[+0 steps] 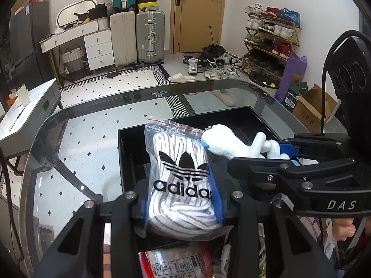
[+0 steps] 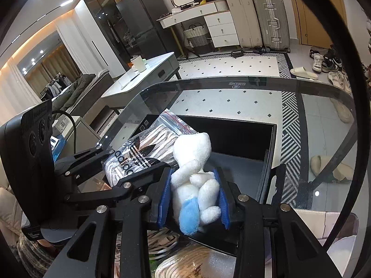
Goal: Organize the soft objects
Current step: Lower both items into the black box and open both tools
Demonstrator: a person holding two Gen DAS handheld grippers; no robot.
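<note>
We hold both loads above black rectangular box [image 1: 129, 139]. Left gripper [image 1: 183, 205] pinches clear zip bag of white laces [image 1: 183, 178]; right gripper [image 2: 193, 199] pinches white-and-blue plush toy [image 2: 192, 180]. Risk: slippery plastic slides from jaws, plush snags bag.

L gripper [image 1: 183, 205]: angled down and fwd, blue pads clamped on either side of the bagged laces [image 1: 180, 185], bag sticking up betw the black fingers. R gripper [image 2: 192, 199]: also tilted down, jaws pinched tight on the white plush toy [image 2: 194, 176]. Both sit close, side by side; R just right of L. Bit of a hand [image 1: 345, 229] visible behind R gripper.
</note>
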